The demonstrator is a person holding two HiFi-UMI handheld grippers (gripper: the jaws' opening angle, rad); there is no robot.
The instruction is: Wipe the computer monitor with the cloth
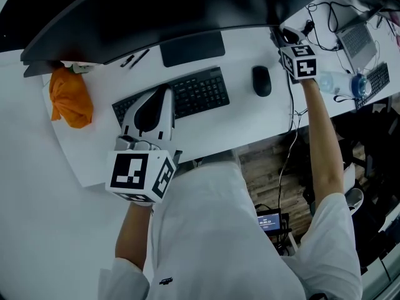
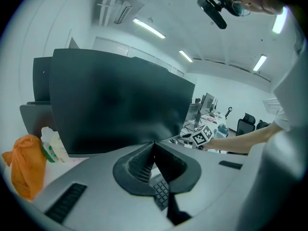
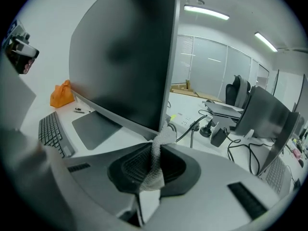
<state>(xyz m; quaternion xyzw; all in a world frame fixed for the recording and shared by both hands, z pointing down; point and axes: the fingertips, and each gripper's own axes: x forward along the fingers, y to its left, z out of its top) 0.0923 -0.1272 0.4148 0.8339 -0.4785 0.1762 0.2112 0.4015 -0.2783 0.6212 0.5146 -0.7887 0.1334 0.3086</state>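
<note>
Right gripper point(image 3: 155, 146) clamped cloth point(image 3: 156, 167) at right edge of monitor point(image 3: 125, 61), 1 o'clock in head view. Likely best: press flat, sweep toward 11 o'clock with even pressure. Left gripper point(image 2: 154, 144) sat closed, empty, at 7 o'clock over keyboard point(image 1: 187, 94).

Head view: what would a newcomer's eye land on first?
The wide dark monitor spanning the back of the white desk. Next, the orange bundle at its left end, and the right gripper at the monitor's right edge, its fingers shut on a pale cloth. The left gripper is over the keyboard, shut and empty.
</note>
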